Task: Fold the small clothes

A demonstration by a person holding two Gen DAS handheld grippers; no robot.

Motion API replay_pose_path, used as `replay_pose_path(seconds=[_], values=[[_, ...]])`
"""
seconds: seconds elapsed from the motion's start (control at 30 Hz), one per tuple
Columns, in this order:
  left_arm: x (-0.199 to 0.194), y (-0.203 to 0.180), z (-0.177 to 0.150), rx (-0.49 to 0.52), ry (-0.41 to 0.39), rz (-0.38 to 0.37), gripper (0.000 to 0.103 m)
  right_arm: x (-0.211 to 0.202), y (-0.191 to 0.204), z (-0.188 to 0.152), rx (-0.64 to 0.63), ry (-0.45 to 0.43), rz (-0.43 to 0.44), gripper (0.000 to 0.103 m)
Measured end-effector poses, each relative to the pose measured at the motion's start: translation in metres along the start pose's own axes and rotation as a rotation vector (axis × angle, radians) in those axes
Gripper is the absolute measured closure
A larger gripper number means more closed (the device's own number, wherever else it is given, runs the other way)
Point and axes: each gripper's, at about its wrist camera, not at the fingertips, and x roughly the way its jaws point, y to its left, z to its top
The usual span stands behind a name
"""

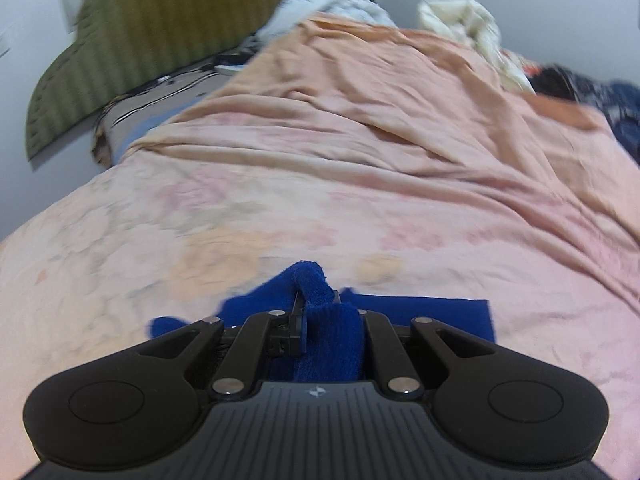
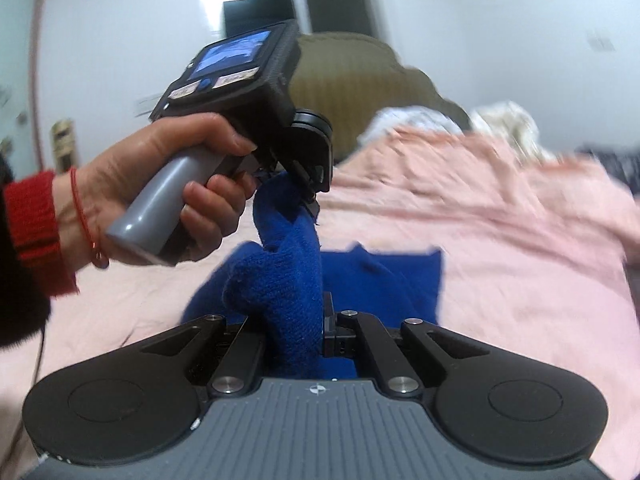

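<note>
Right wrist view, right gripper (image 2: 316, 312) jaws clamped on blue knit garment (image 2: 280, 280); left gripper (image 1: 318, 304) jaws likewise

We see a deep royal-blue knitted garment (image 2: 280, 280), plain, no print, bright against the pale pink bedsheet (image 1: 400, 216) with its faint peach and grey floral blotches. Over that lies a plain salmon-orange blanket (image 1: 380, 92). Behind, an olive-green headboard (image 1: 160, 32) shows vertical ribbed stripes. We spot cream-white crumpled cloth (image 1: 464, 24) and a dark navy patterned fabric (image 1: 624, 116) at the far edge. The black left gripper (image 2: 308, 196) has a grey handle, held by a hand (image 2: 160, 184) with a red thread bracelet and red knitted cuff.
</note>
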Motion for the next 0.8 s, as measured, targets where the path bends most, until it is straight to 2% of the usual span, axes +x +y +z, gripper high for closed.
replay_pose_path(seconds=[0.13, 0.27, 0.33, 0.37, 0.4, 0.43, 0.47, 0.5, 0.6, 0.7, 0.8], values=[[0.017, -0.033, -0.001, 0.071, 0.010, 0.013, 0.094, 0.005, -0.035, -0.010, 0.142, 0.027, -0.003, 0.099], [0.036, -0.048, -0.004, 0.102, 0.041, -0.002, 0.091, 0.010, -0.059, -0.022, 0.275, 0.087, 0.027, 0.097], [0.040, -0.048, -0.003, 0.088, 0.048, -0.022, 0.086, 0.014, -0.071, -0.027, 0.346, 0.126, 0.055, 0.086], [0.041, -0.047, -0.002, 0.073, 0.050, -0.037, 0.077, 0.013, -0.074, -0.030, 0.367, 0.137, 0.060, 0.085], [0.041, -0.045, 0.000, 0.053, 0.049, -0.055, 0.061, 0.013, -0.079, -0.032, 0.391, 0.143, 0.068, 0.085], [0.040, -0.042, 0.003, 0.032, 0.044, -0.070, 0.050, 0.013, -0.082, -0.032, 0.408, 0.147, 0.082, 0.084], [0.037, -0.038, 0.006, 0.010, 0.028, -0.074, 0.029, 0.013, -0.085, -0.032, 0.417, 0.153, 0.089, 0.076], [0.032, -0.035, 0.009, -0.011, -0.001, -0.066, 0.020, 0.013, -0.087, -0.034, 0.423, 0.159, 0.094, 0.072], [0.012, -0.018, 0.018, -0.069, -0.091, -0.049, 0.020, 0.007, -0.090, -0.036, 0.445, 0.160, 0.116, 0.065], [-0.001, 0.004, 0.022, -0.116, -0.100, -0.031, 0.020, 0.000, -0.096, -0.039, 0.482, 0.150, 0.122, 0.063], [-0.012, 0.024, 0.010, -0.113, -0.096, 0.004, 0.020, -0.005, -0.109, -0.044, 0.569, 0.129, 0.134, 0.062]])
